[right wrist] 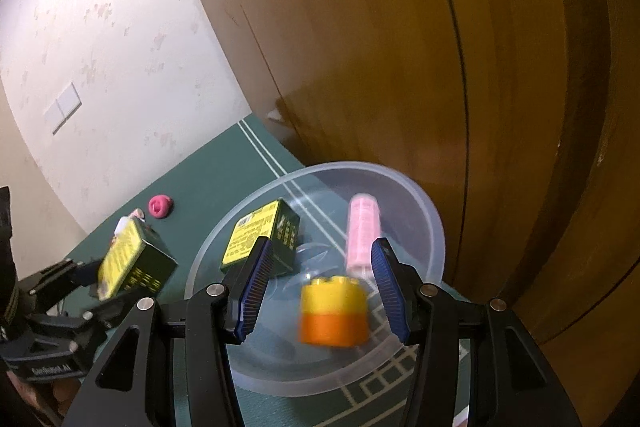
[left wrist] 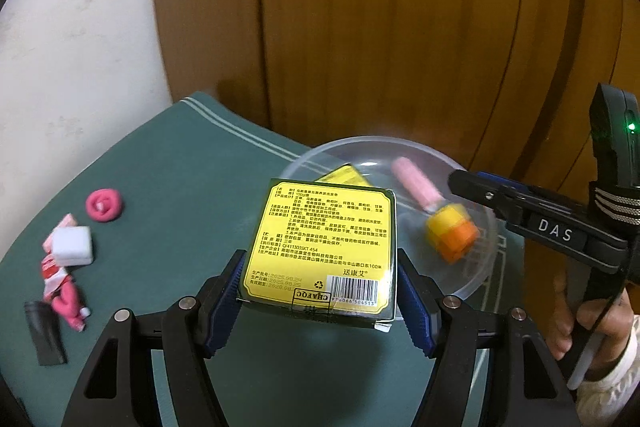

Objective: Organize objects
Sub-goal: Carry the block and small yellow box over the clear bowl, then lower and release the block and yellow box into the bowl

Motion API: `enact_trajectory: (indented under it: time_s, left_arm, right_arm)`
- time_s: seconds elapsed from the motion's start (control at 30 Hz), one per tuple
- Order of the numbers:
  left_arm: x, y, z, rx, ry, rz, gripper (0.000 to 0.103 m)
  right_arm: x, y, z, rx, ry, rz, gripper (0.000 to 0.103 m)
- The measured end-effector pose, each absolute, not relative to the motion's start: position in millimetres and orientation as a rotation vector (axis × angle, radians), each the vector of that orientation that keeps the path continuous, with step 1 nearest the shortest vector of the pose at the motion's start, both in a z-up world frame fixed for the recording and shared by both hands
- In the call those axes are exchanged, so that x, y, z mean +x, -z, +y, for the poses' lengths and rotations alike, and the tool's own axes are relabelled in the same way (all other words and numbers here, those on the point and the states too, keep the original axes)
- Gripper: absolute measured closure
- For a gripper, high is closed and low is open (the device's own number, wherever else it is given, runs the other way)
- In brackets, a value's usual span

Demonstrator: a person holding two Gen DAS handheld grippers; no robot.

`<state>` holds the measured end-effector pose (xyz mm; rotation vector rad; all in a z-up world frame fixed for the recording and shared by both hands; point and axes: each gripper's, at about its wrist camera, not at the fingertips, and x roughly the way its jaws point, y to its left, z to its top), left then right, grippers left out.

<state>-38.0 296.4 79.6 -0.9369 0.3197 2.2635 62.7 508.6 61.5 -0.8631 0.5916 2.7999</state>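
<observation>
1. The left tongs point(left wrist: 320, 291) grip a dark green box with a yellow printed label point(left wrist: 324, 247), held above the worktop point(left wrist: 180, 187) at the near rim of the clear plastic bowl point(left wrist: 472, 291). The blue pads point(left wrist: 228, 291) press its sides.
2. The right tongs point(right wrist: 324, 287) stand open over the bowl, gripping nothing. Between them, blurred, is a yellow-and-orange toy block point(right wrist: 334, 311).
3. In the bowl lie a second, matching box point(right wrist: 260, 235) and a pink tube point(right wrist: 362, 231).
4. The label carries dense Chinese text, a barcode, a recycling mark and "CHAFQC" on a sticker. The right tool reads "DAS".
5. Wooden panelling point(left wrist: 380, 27) stands close behind the bowl. To the left, green cloth lies bare between the bowl and a pink round piece point(left wrist: 104, 205), a white block point(left wrist: 72, 245) and small packets point(left wrist: 60, 279).
</observation>
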Motion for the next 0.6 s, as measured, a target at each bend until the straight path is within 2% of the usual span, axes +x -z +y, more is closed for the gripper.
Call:
enact_trajectory:
  time_s: [0.17, 0.3, 0.6]
  left_arm:
    - [-38.4, -73.3, 320.0, -0.933, -2.231, 0.357, 0.03]
    - [-38.2, -69.1, 326.5, -0.948, -2.209, 0.35, 0.014]
    - [-41.7, -63.6, 317.1, -0.952, -2.244, 0.357, 0.014]
  right_arm:
    - [63.4, -60.8, 515.3, -0.851, -2.8, 0.593, 0.051]
    - [66.1, -59.5, 518.4, -0.837, -2.792, 0.618, 0.05]
    - [66.7, -61.3, 516.5, -0.827, -2.794, 0.636, 0.05]
